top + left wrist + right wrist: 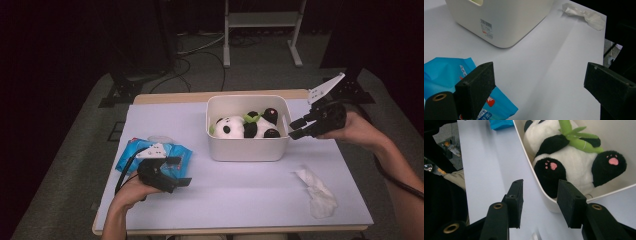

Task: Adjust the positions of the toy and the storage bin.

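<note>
Two hand-held grippers work over a pale sheet-covered table [240, 190] in the high view. The left gripper [181, 171] lies low at the near left, its jaws wide apart and empty, resting partly over a blue wet-wipe packet [131, 152]. The right gripper [298, 127] hangs at the right end of a white plastic bin [247, 150] that stands in the middle of the table, its jaws parted just at the bin's right wall and holding nothing. A stuffed panda [245, 126] lies inside the bin with a green bamboo sprig across it. A crumpled white tissue [316, 192] lies on the sheet near the right front, well apart from the bin. From the left gripper view, the left gripper [539, 80] stands wide open over bare sheet with nothing between the pads; the blue wet-wipe packet [446, 72] sits under and beside the left-hand pad, the white plastic bin [509, 22] with a barcode label stands ahead, and the crumpled white tissue [586, 16] lies beyond it. From the right gripper view, the right gripper [539, 198] is about half open and straddles the rim of the white plastic bin [549, 205], one pad outside the wall and one over the inside, gripping nothing. The stuffed panda [571, 162] lies on its back in the bin, pink-padded black feet toward the gripper.
</note>
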`<state>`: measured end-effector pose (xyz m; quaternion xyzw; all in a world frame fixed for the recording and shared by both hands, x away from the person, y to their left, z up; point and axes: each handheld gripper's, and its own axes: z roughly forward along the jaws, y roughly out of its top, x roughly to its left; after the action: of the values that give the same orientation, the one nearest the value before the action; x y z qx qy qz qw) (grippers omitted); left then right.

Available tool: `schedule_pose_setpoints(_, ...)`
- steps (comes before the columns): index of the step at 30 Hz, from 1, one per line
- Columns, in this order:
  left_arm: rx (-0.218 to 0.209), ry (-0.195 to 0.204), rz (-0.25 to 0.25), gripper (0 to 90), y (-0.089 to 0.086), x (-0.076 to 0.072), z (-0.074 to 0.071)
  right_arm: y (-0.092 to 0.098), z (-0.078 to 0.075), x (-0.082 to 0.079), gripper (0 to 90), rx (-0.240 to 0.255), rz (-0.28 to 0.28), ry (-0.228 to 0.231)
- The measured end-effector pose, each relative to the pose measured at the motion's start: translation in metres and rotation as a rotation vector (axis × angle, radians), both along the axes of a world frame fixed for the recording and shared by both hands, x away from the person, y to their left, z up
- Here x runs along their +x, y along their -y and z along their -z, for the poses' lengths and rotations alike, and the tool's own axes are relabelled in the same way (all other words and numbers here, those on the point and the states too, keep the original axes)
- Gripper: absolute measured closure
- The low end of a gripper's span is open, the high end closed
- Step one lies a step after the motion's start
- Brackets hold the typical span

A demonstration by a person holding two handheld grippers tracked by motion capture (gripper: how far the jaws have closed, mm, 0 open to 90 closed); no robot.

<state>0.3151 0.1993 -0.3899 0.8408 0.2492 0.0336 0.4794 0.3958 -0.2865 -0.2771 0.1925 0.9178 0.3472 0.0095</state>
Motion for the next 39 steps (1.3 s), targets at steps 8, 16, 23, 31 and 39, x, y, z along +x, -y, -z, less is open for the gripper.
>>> schedule_pose_setpoints(8, -0.008, -0.002, -0.007, 9.3, -0.001, -0.001, -0.001, 0.010, 0.015, -0.007, 53.6, 0.017, 0.029, -0.018)
schedule_pose_setpoints(16, -0.004, -0.001, -0.004, 9.3, -0.001, -0.001, -0.001, 0.016, 0.027, -0.013, 53.6, 0.035, 0.043, -0.023)
schedule_pose_setpoints(23, -0.006, -0.002, -0.005, 9.3, 0.000, -0.001, 0.000, 0.019, 0.044, -0.016, 52.6, 0.062, 0.054, -0.037)
schedule_pose_setpoints(31, -0.004, 0.002, -0.007, 9.3, -0.001, -0.002, -0.001, 0.020, 0.063, -0.021, 51.6, 0.076, 0.062, -0.055)
schedule_pose_setpoints(39, -0.006, 0.005, -0.016, 9.3, -0.002, -0.003, -0.002, 0.023, 0.076, -0.026, 51.1, 0.081, 0.073, -0.066)
